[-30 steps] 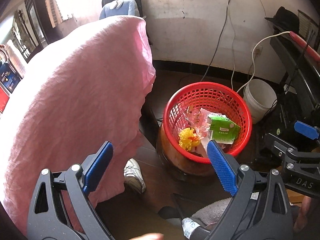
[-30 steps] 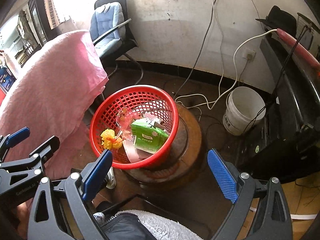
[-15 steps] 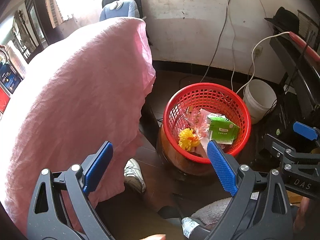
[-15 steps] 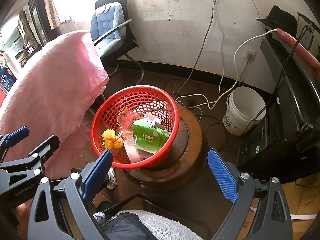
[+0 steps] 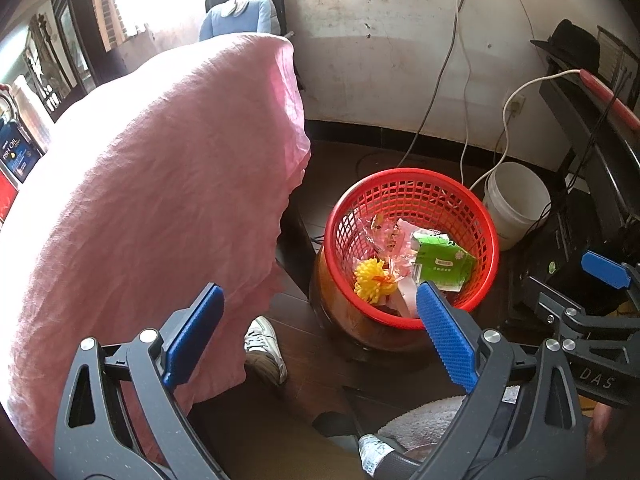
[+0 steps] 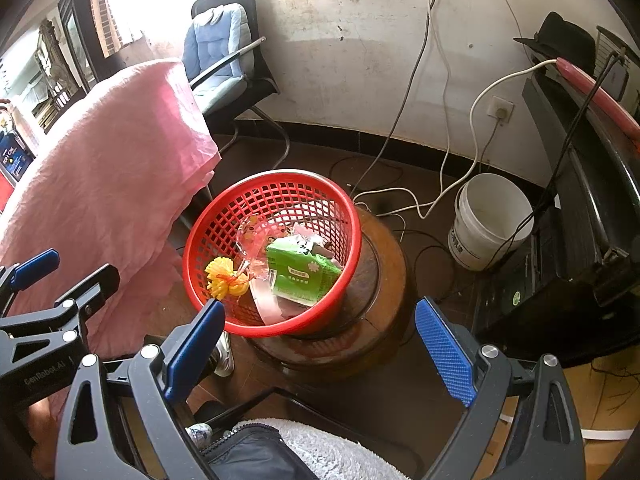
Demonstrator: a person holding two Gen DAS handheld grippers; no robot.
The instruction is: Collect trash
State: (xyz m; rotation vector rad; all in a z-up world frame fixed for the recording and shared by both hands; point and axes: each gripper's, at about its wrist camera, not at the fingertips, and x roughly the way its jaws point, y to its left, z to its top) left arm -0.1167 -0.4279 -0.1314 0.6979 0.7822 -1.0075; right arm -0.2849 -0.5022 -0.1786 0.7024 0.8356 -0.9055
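Inside red basket [image 6: 344, 216]: green packet [image 6: 300, 276], yellow flower [image 6: 222, 278], clear wrapper [image 6: 254, 240].

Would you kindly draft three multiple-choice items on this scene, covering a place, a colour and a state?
1. Where does the red basket stand?
A. on a round wooden stool
B. inside the white bucket
C. on the office chair

2. What colour is the tissue pack in the basket?
A. blue
B. green
C. black

3. How is the right gripper?
A. shut on the yellow flower
B. shut on a cable
C. open, holding nothing

Key: 1 A, the wooden stool shows beneath it; 2 B, its wrapper is green; 3 C, its jaws stand wide apart, as do those of the left gripper.
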